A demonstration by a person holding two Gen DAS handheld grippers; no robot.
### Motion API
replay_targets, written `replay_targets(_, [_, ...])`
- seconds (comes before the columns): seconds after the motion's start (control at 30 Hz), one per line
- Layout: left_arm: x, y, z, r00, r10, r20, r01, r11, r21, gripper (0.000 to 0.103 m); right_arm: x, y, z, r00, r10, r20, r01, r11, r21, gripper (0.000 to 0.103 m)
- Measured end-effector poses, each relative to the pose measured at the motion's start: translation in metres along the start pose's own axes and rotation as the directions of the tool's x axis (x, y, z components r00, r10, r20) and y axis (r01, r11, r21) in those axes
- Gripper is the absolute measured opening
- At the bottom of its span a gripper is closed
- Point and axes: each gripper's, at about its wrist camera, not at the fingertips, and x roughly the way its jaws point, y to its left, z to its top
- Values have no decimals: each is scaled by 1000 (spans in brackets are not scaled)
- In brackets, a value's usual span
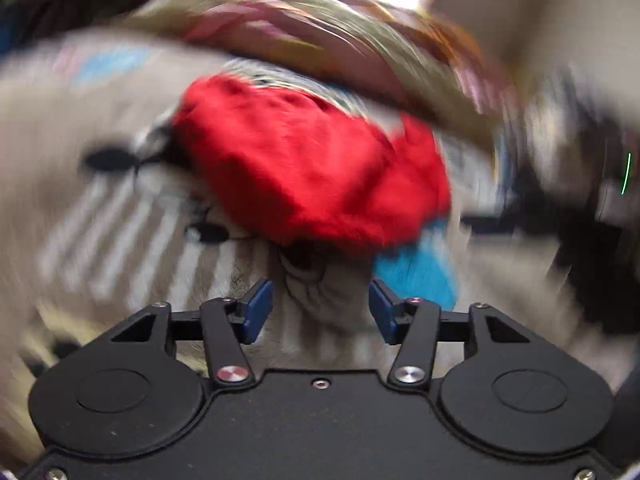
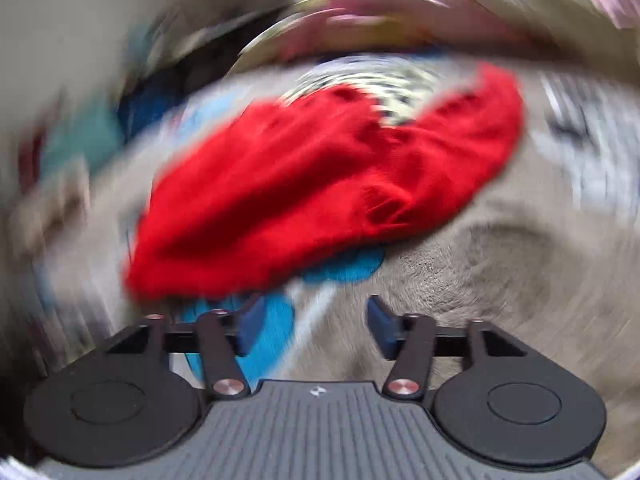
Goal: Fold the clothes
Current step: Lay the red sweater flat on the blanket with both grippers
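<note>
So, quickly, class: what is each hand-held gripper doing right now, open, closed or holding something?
Left hand-held gripper: open, holding nothing; red garment lies ahead of it.
Right hand-held gripper: open, holding nothing.

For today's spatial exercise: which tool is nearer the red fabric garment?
Right, seemingly. The right tool sits just below the red fabric garment's edge; the left tool is slightly further back. Both open.
</note>
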Motion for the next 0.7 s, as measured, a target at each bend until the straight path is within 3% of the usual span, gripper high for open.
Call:
replay_targets(0.1, [17,23,6,998,-68,16,69,976,-209,55,15,-41,-2,997,33,76,-55,952,302,71])
replay_targets(0.17, [23,34,4,993,-117,33,122,945,-304,55,27,-60,-4,991,62,123,-108,899,423,71])
replay_targets(0.27, [27,46,-2,979,-180,100,205,885,-417,54,41,-74,-6,976,73,204,-170,842,513,68])
replay_targets(0.33, [34,49,0,969,-211,126,246,841,-483,54,52,-74,-4,972,67,226,-178,837,518,64])
replay_targets(0.4, [42,48,6,965,-227,131,261,820,-510,52,63,-73,-3,969,58,241,-179,835,519,55])
replay_targets(0.47, [49,43,7,969,-216,119,247,823,-511,28,72,-75,-6,968,37,249,-170,824,540,20])
replay_targets(0.5, [52,41,7,974,-201,103,225,835,-502,23,75,-76,-8,966,28,255,-168,820,547,14])
replay_targets(0.57, [53,40,10,980,-179,93,201,846,-494,12,74,-77,-10,960,19,279,-176,818,548,12])
replay_targets(0.7, [42,33,17,981,-169,96,194,870,-454,11,47,-70,-22,940,1,341,-196,820,538,10])
